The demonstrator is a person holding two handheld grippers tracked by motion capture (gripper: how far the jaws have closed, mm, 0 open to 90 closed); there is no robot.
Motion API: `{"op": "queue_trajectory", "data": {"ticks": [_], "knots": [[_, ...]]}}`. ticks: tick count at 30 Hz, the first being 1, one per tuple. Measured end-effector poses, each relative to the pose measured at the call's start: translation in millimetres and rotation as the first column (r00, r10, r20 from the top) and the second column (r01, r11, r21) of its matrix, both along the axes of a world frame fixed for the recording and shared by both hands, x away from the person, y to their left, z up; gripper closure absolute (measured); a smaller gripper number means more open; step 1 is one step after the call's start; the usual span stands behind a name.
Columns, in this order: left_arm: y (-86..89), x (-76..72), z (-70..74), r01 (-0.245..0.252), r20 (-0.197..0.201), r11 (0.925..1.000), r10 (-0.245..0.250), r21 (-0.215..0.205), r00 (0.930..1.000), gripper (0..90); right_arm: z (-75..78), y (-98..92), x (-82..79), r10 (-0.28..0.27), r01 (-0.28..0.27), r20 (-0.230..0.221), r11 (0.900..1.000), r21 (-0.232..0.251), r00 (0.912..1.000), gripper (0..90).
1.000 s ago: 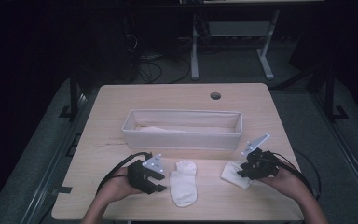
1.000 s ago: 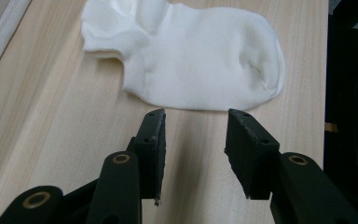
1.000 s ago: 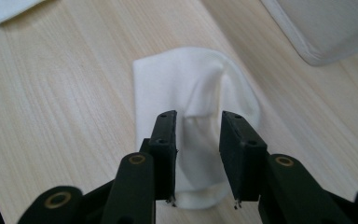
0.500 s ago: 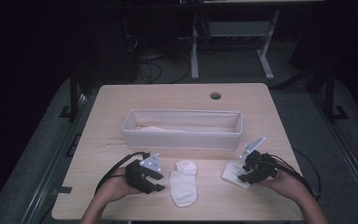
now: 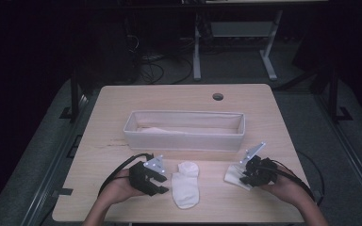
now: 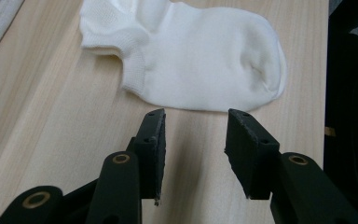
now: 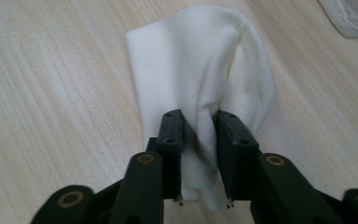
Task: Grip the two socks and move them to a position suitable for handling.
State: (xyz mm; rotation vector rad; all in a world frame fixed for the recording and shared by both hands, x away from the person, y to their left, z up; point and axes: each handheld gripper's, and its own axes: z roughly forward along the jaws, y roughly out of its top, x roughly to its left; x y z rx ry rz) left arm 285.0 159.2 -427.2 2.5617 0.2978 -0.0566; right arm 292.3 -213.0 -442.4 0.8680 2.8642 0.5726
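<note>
dark room behind, desk legs and cables on the floor past the far edge. light wood table (image 5: 122, 101) takes up the middle of the high view, round cable hole (image 5: 218, 96) near its far edge. long white fabric bin (image 5: 185, 140) sits across the table centre, open top, something pale lying along its bottom, cannot tell what.

person's forearms come in from the bottom edge. left gripper (image 5: 162, 183) rests low on the table, near side, left of centre, held in the left hand (image 5: 120, 188), black cable looping off it. right gripper (image 5: 240, 175) is near the right front, held in the right hand (image 5: 283, 187), grey plate tilted up on top.

flat sock (image 5: 185, 184) lies on the wood between the two grippers, just right of the left gripper, cuff toward the bin, toe toward the person. in the left gripper view the flat sock (image 6: 200, 60) lies just past the tips, not touched; jaws spread apart, bare wood between them.

second sock (image 5: 234, 175) is under the right gripper tips, bunched. in the right gripper view the second sock (image 7: 186, 70) stands up in a fold, its near end between the two pads (image 7: 171, 130); jaws have just been closing and now pinch the cloth, a narrow gap filled by fabric. edge of the flat sock (image 7: 352, 16) shows at the top right corner there.
</note>
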Motion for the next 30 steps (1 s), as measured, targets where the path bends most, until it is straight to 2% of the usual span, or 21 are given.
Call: {"op": "queue_trajectory", "data": {"ticks": [4,13,16,21,30], "knots": [[-1.3,1.6,-2.6,-0.013,-0.005,0.9999,0.013,0.01,0.9999,59.3,0.1,-1.7,1.2,0.009,-0.009,-0.009,1.0,0.008,0.9999,79.0],[-3.0,7.7,-7.1,-0.032,-0.007,0.9993,0.032,0.017,0.9995,63.4,0.3,-2.7,1.6,0.028,-0.028,-0.008,1.0,0.011,0.9996,80.9],[-5.6,9.6,-8.2,-0.023,-0.01,0.9995,0.023,0.023,0.9997,64.3,0.4,-3.0,0.4,0.036,-0.036,0.006,0.999,0.007,0.9993,81.1],[-12.5,14.2,-11.7,-0.018,-0.018,0.9993,0.019,0.033,0.9997,64.8,2.0,-6.1,-0.8,0.035,-0.035,0.003,0.999,-0.003,0.9994,81.3],[-24.0,21.9,-16.6,-0.008,-0.03,0.9984,0.01,0.057,0.9995,64.9,6.7,-14.4,-7.5,0.037,-0.037,0.004,0.999,0.012,0.9993,81.3]]}}
